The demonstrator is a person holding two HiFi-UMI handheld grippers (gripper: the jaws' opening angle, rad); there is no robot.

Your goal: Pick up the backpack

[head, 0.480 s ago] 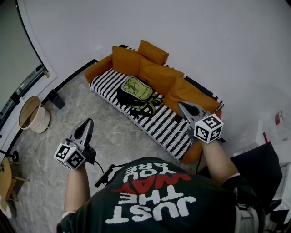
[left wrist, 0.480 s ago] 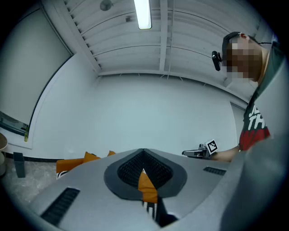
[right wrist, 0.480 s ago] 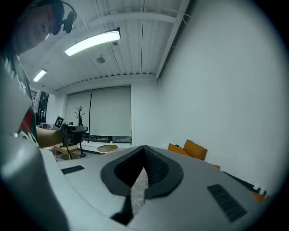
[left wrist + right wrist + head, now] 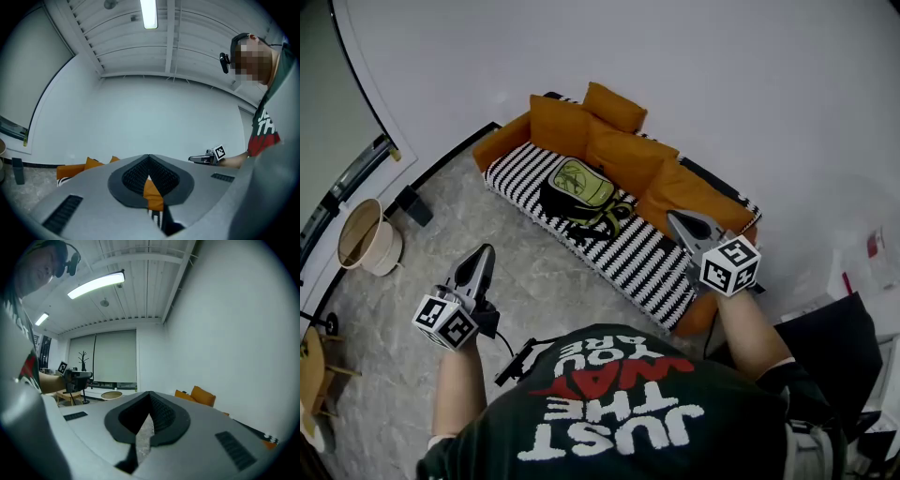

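Two grippers hover in the lower half of the head view, and neither touches anything. The backpack [image 4: 579, 195], green on top with black sides and straps, lies flat on the black-and-white striped seat of the sofa [image 4: 649, 264], just below the orange cushions [image 4: 623, 155], at the upper centre of the frame.

From the left gripper [image 4: 481, 255] the backpack lies up and to the right, across a stretch of grey floor [image 4: 539, 272]. From the right gripper [image 4: 675, 218] it lies to the left and slightly up. In the picture the right gripper's tip stands somewhat nearer, already over the seat's right part, though one view cannot settle depth. The backpack's longer side seems to run along the seat, from upper left to lower right, with loose straps trailing at its lower right edge.

Each gripper's own view shows its jaws drawn together at the tips, with only a thin slit below and nothing between them. Orange and striped fabric shows through the left slit, so the left gripper points at the sofa. Through the right slit only grey shows.

My judgement is that any grasp calls for the jaws to part and a reach toward the seat.
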